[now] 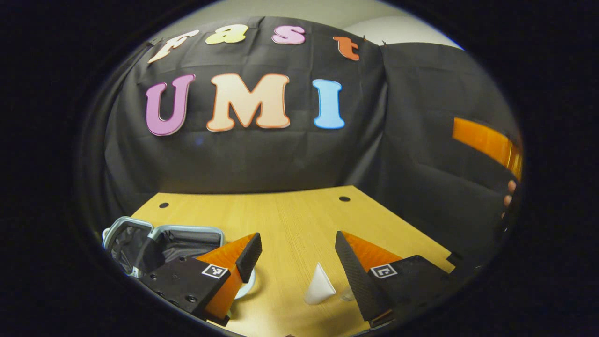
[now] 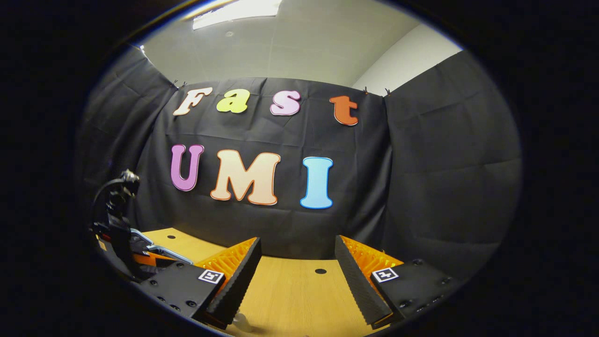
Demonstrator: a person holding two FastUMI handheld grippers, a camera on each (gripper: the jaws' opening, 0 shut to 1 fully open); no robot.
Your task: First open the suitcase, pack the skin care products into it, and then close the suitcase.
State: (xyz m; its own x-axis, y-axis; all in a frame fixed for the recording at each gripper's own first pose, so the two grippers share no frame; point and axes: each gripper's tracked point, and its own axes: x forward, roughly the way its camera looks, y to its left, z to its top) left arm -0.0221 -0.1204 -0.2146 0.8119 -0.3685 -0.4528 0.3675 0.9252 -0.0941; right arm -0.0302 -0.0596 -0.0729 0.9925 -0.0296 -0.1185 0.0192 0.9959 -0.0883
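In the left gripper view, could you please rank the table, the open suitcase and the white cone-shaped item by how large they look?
1. Wooden table, the largest.
2. Open suitcase, partly hidden by the left gripper.
3. White cone-shaped item, the smallest, though it sits nearest the camera.

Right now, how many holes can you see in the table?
2. The left hole is at the table's far edge, behind the open suitcase; the right hole is at the far edge too. More may be hidden nearer.

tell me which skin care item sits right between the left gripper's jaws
The white cone-shaped tube, lying on the wooden table between the open jaws. The round white container sits mostly hidden behind one finger instead.
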